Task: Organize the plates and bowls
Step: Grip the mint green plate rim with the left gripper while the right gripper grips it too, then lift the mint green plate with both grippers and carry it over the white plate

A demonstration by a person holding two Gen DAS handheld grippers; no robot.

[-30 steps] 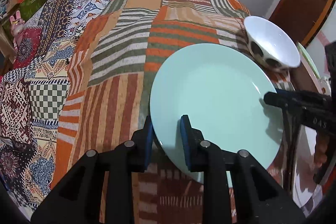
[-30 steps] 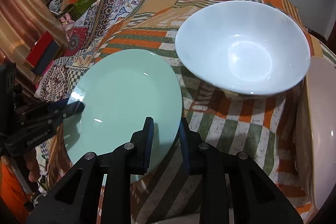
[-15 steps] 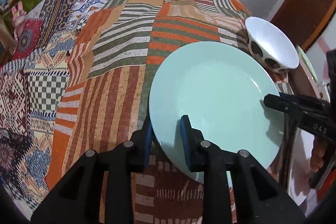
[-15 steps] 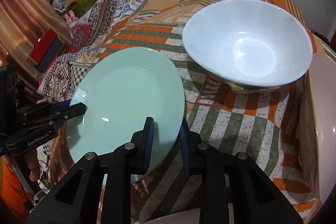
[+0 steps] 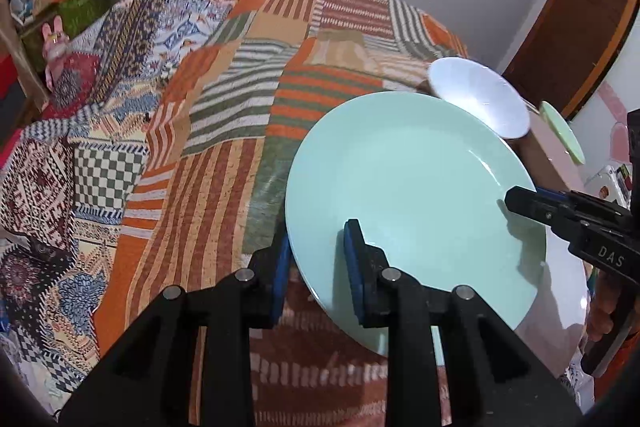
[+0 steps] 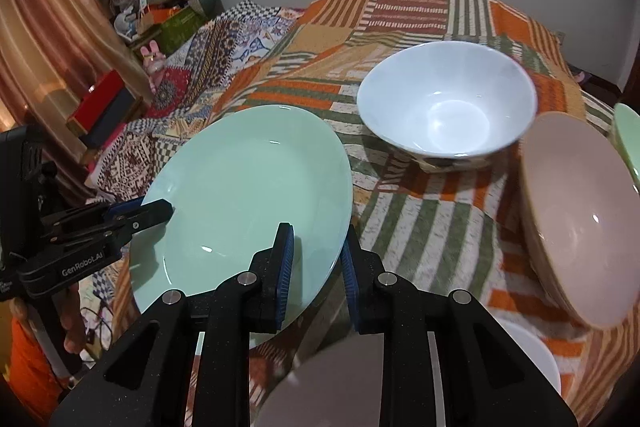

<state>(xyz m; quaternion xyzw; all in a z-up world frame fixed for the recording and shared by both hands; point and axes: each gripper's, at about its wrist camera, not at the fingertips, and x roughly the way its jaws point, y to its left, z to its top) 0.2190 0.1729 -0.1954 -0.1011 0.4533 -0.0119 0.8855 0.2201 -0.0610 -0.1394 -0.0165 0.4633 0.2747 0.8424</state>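
A pale green plate (image 5: 416, 187) is held above the patchwork cloth by both grippers. My left gripper (image 5: 316, 267) is shut on its near left rim. My right gripper (image 6: 316, 263) is shut on its right rim (image 6: 256, 195); it shows at the right in the left wrist view (image 5: 520, 203), and the left gripper shows at the left in the right wrist view (image 6: 160, 213). A white bowl (image 6: 446, 107) stands on the cloth beyond the plate and also shows in the left wrist view (image 5: 478, 99). A pink bowl (image 6: 580, 215) sits to the right.
A white plate (image 6: 532, 359) lies below the pink bowl at the near right. A second green dish (image 6: 628, 139) shows at the far right edge. The patchwork cloth (image 5: 224, 131) covers the surface. Cluttered boxes and toys (image 6: 160, 23) stand at the back left.
Both grippers have lifted the green plate and carried it a little towards me. The camera views have tilted up, so more of the wall shows.
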